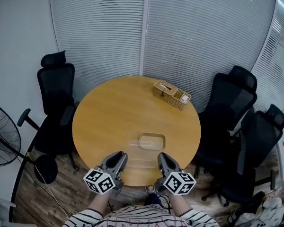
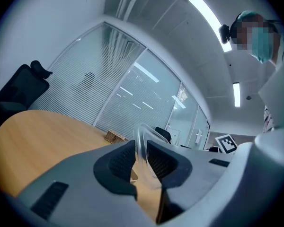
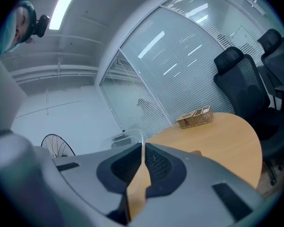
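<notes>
Clear box (image 1: 152,141), rim pinched by left gripper (image 2: 141,151) and right gripper (image 3: 143,151) (pinch unseen overhead)

Table (image 1: 113,112): smooth wood-look top, low sheen. Basket (image 1: 172,94), 1 o'clock on it: rough woven wicker. Container (image 2: 143,135): clear glossy plastic. Left gripper (image 2: 141,152) and right gripper (image 3: 143,152): matt grey plastic, ribbed dark pads.

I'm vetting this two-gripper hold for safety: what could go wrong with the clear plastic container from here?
1. The left gripper and the right gripper each pinch only a thin edge of the clear plastic container. Uneven pulling or twisting could bend it or let it slip out.
2. It sits close to the near edge of the round table, so a slip might send it onto the floor.
</notes>
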